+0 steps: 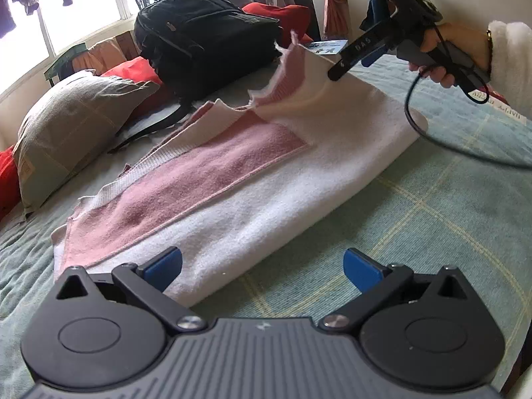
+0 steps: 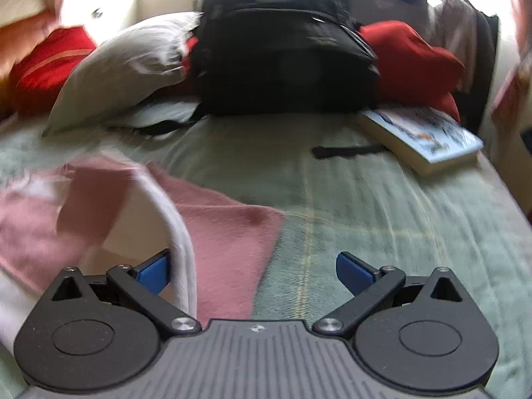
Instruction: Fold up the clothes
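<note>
A pink and white sweater [image 1: 232, 179] lies partly folded on the green bedspread [image 1: 432, 219]. Low in the left wrist view, my left gripper [image 1: 262, 266] is open over the sweater's near white edge, with nothing between its fingers. A hand holds my right gripper [image 1: 352, 66] at the sweater's far end, where a corner [image 1: 292, 63] of the knit stands raised against its finger. In the blurred right wrist view, my right gripper [image 2: 252, 269] is open. A white fold of the sweater [image 2: 179, 232] lies against its left finger, and pink cloth is spread below.
A black backpack [image 1: 206, 36] stands at the head of the bed, between a grey pillow [image 1: 69, 126] and red cushions [image 2: 409, 60]. A book [image 2: 422, 136] lies at the far right. A black cable [image 1: 432, 133] hangs from the right gripper. Clothes hang by the window.
</note>
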Motion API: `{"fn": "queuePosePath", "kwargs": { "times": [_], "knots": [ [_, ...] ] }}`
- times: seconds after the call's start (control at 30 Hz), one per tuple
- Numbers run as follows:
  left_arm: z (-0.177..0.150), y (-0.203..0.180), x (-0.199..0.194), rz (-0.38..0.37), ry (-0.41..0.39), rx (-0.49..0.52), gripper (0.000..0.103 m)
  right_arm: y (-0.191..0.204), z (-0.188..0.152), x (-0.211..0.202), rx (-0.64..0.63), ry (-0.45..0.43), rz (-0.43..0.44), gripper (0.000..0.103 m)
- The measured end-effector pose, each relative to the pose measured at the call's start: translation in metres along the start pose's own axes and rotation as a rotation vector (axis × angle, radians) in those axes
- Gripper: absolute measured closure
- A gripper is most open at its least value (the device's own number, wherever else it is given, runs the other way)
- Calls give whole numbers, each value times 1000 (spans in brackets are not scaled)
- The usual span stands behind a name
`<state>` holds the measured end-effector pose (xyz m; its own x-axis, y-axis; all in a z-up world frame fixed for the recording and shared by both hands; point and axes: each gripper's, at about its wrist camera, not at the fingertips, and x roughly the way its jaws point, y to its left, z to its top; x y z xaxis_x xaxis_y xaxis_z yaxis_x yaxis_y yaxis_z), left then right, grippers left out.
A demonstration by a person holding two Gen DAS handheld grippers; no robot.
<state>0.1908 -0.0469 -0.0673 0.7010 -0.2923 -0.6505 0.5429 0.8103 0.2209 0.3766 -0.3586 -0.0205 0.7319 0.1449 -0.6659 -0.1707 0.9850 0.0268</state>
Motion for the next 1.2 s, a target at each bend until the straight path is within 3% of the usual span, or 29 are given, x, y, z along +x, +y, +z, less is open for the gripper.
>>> {"fn": "queuePosePath", "kwargs": {
  "times": [0.13, 0.27, 0.43, 0.53, 0.67, 0.8, 0.87, 1.03, 1.13, 1.2],
  "knots": [
    [1, 6, -2, 9, -6, -13, 1, 0, -4, -10, 23, -24, 14, 0],
    [5, 18, -5, 26, -24, -47, 1, 25, -7, -32, -78, -77, 67, 0],
    [10, 45, 0, 84, -38, -86, 1, 61, -24, -50, -184, -127, 271, 0],
    [4, 63, 4, 108, -15, -130, 1, 67, -43, -45, -236, -129, 307, 0],
    [-11, 86, 8, 103, 38, -215, 1, 49, -63, -27, -218, -56, 290, 0],
    [-25, 108, 11, 99, 92, -301, 1, 47, -67, -40, -224, -40, 214, 0],
    [-31, 117, 12, 92, 110, -337, 1, 54, -67, -52, -227, -60, 216, 0],
    [-26, 115, 6, 27, 57, -349, 1, 92, -73, -68, -315, -124, 231, 0],
    [-39, 111, 16, 39, 131, -373, 1, 103, -86, -63, -332, -88, 211, 0],
    [-47, 105, 10, 37, 116, -345, 1, 96, -97, -57, -301, -35, 207, 0]
  ]
}}
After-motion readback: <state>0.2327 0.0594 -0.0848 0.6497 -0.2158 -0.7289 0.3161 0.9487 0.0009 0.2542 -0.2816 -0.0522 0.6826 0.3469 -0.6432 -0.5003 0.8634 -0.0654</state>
